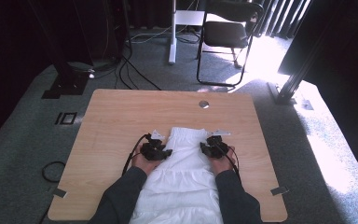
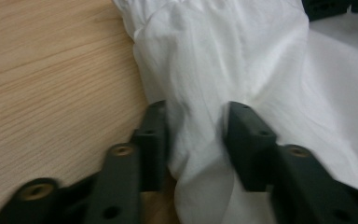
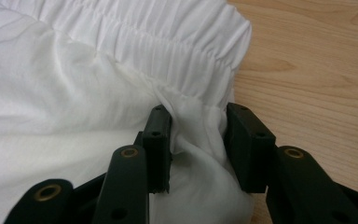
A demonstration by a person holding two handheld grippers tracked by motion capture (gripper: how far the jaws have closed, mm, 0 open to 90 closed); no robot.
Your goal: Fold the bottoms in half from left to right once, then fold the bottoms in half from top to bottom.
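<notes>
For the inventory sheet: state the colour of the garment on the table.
Plain white garment, no pattern; right gripper view shows it best.

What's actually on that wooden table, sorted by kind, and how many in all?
White garment: 1
Black hand-held grippers: 2, the left gripper and the right gripper, each with a bunch of the cloth between its jaws
Total: 3

No writing, label, brand, number or sign can be read anywhere in these pictures (the white cloth (image 1: 182,172), the bench (image 1: 116,121) and the black grippers all show plain, unmarked surfaces).
</notes>
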